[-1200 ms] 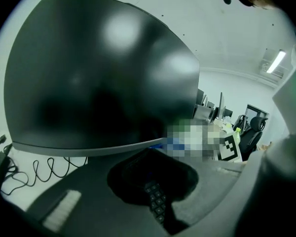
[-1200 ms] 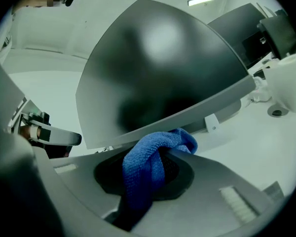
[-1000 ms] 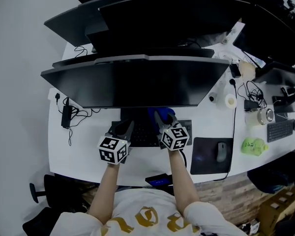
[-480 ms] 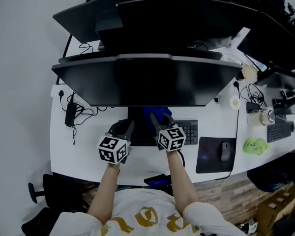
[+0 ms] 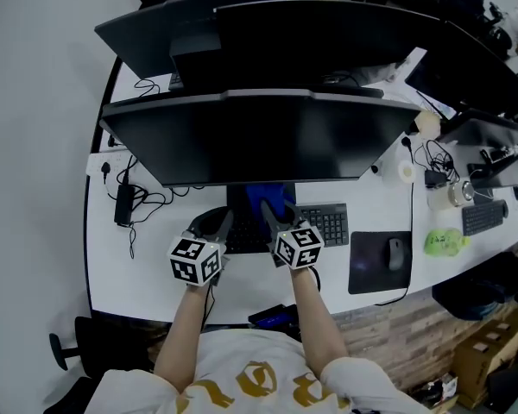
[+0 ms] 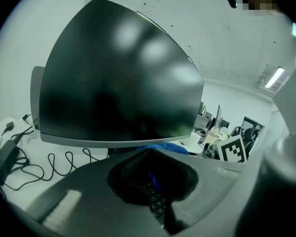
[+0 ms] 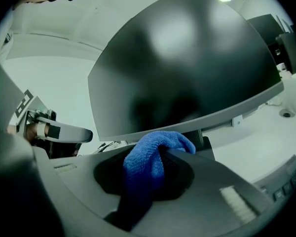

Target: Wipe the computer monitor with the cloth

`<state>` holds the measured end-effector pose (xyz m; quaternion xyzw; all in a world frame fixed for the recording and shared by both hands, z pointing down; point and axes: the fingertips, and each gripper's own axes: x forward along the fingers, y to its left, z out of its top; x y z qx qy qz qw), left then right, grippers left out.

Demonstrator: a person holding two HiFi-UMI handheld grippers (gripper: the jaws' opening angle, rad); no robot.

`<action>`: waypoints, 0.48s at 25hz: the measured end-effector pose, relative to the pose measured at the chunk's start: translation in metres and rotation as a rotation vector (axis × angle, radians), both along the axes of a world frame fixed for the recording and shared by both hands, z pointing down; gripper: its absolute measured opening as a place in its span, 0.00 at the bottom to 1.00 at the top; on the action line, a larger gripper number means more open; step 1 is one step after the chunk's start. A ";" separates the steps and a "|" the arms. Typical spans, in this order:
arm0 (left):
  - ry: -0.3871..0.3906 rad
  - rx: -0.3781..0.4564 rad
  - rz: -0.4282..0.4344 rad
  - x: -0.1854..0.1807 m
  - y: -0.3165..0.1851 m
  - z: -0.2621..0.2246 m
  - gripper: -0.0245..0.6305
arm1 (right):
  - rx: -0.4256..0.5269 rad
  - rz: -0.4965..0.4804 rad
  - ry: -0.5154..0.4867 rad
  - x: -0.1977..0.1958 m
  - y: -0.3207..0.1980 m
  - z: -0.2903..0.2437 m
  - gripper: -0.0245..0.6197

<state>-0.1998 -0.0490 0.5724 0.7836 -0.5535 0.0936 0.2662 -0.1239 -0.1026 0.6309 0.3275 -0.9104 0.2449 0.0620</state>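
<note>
My right gripper [image 5: 277, 212] is clamped on the blue cloth [image 7: 149, 158]: in the right gripper view the fabric bunches up out of the closed jaws and hangs down between them. The cloth sits just under the lower edge of the computer monitor [image 5: 259, 141], in front of its stand and over the keyboard [image 5: 330, 223]; I cannot tell whether it touches the bezel. My left gripper [image 5: 212, 225] hovers just beside the right one, at about the same height over the left end of the keyboard. Its jaws are together with nothing between them, and in the left gripper view only keyboard keys show through the gap behind the tips. The dark screen fills most of both gripper views, tilted above me. On the white desk [image 5: 155, 270] a mouse [image 5: 394, 252] lies on a black mouse pad [image 5: 371, 274] to the right of the keyboard. A power adapter [image 5: 123, 204] with looped cables lies at the left.
</note>
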 end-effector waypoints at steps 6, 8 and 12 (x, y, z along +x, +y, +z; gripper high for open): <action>0.011 0.027 0.020 -0.008 0.008 -0.011 0.04 | 0.018 0.053 -0.012 -0.002 0.013 -0.018 0.18; 0.014 0.037 0.028 -0.011 0.011 -0.014 0.04 | 0.021 0.079 -0.004 -0.001 0.018 -0.022 0.18; 0.022 0.056 0.048 -0.015 0.019 -0.021 0.04 | 0.044 0.106 0.037 0.002 0.032 -0.032 0.18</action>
